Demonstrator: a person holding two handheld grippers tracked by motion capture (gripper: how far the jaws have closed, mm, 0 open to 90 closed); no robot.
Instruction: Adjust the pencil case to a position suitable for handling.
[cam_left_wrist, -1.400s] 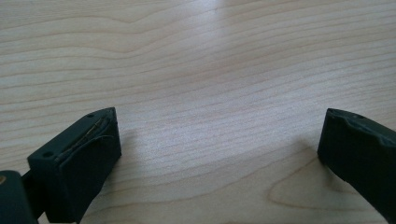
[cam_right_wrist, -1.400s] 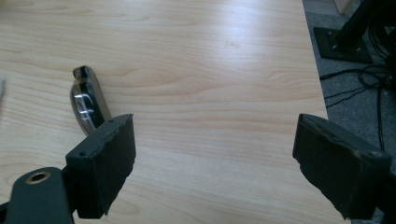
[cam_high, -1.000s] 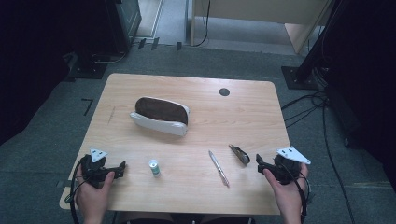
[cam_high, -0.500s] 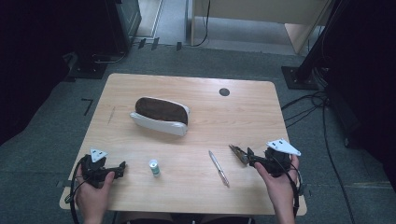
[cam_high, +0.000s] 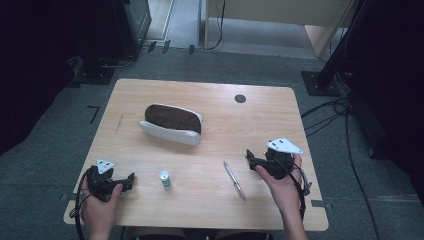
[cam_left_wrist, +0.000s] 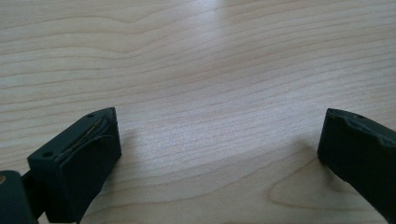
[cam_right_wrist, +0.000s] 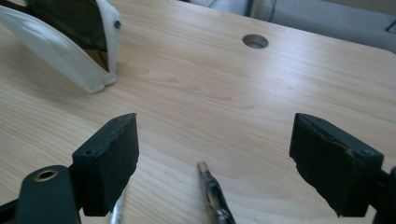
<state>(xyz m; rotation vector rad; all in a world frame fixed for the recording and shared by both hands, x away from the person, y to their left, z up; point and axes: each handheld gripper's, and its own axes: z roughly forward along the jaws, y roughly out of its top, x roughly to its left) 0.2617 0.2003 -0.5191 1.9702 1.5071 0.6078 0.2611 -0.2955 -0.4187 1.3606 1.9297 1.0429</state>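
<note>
Pale wood-grain bench (cam_high: 225, 130) carried every item at this moment. The right gripper (cam_high: 252, 159) sat low at the near right with its jaws wide apart and nothing between the pads. In the right gripper view, the short, slim dark object with a pale tip (cam_right_wrist: 214, 193) lay flat on the bench in the gap between those jaws, slightly nearer the left one. Its long axis ran roughly along the gripper's line of sight, tip pointing away. The jaws therefore stood on either side of its narrow width, and a short descent and closing appeared to be what the grasp called for.

The slender silver pen (cam_high: 234, 180) lay just left of the object, angled from far left to near right. It was close enough that the left jaw might have caught it. The left gripper (cam_high: 127, 181) rested at the near left, well apart from the object, its jaws likewise spread over bare wood. The small white cylinder with a green band (cam_high: 164, 179) stood upright between the two grippers. The white pouch with a dark open interior (cam_high: 172, 124) lay farther off, left of centre. A round cable hole (cam_high: 240, 98) marked the far edge.
</note>
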